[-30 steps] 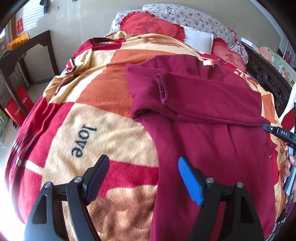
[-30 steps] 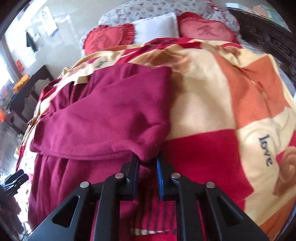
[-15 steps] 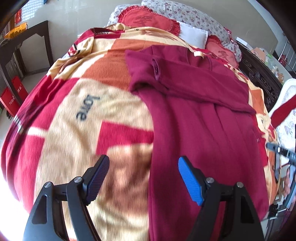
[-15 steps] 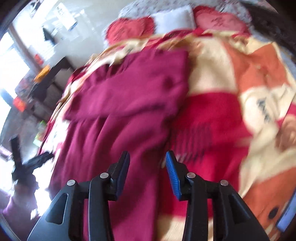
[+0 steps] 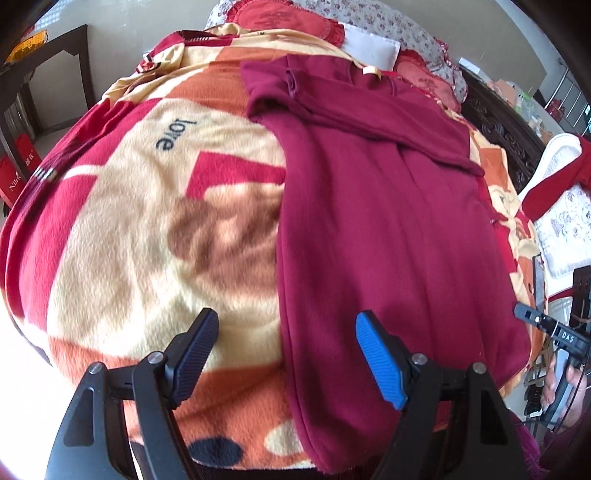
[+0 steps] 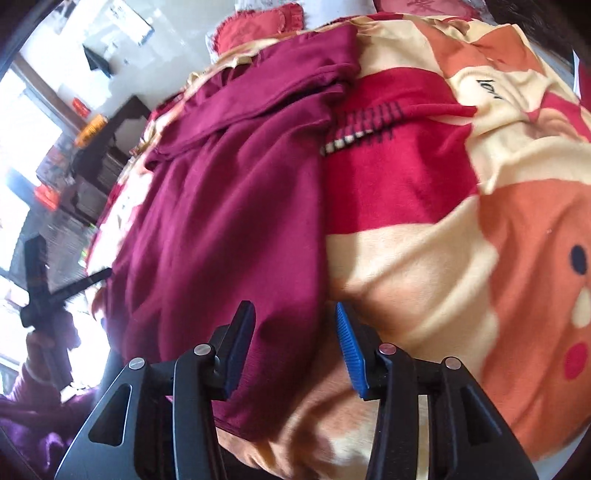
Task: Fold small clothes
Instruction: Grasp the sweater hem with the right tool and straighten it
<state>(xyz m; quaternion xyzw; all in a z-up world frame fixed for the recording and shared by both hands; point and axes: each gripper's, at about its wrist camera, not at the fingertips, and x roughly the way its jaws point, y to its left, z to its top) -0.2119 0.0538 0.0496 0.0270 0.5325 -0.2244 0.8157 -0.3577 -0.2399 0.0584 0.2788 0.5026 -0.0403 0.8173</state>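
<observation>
I hold a hand-held gripper in each hand over a bed; a dark red garment point(image 5: 388, 221) lies flat on the patterned blanket point(image 5: 129, 240), its long axis running from the near bed edge away toward the pillows point(image 5: 369, 18), with both sleeves folded across its far end; my left hand-held gripper point(image 5: 284, 354) has its fingers wide apart and empty, straddling the garment's left near edge; my right hand-held gripper point(image 6: 291, 343) is also apart, less widely, with the garment's right near corner lying between its fingers, so it seems the nearer; I judge the hem comes next; open blanket lies on both sides, and the hem hangs just at the bed's near edge.
</observation>
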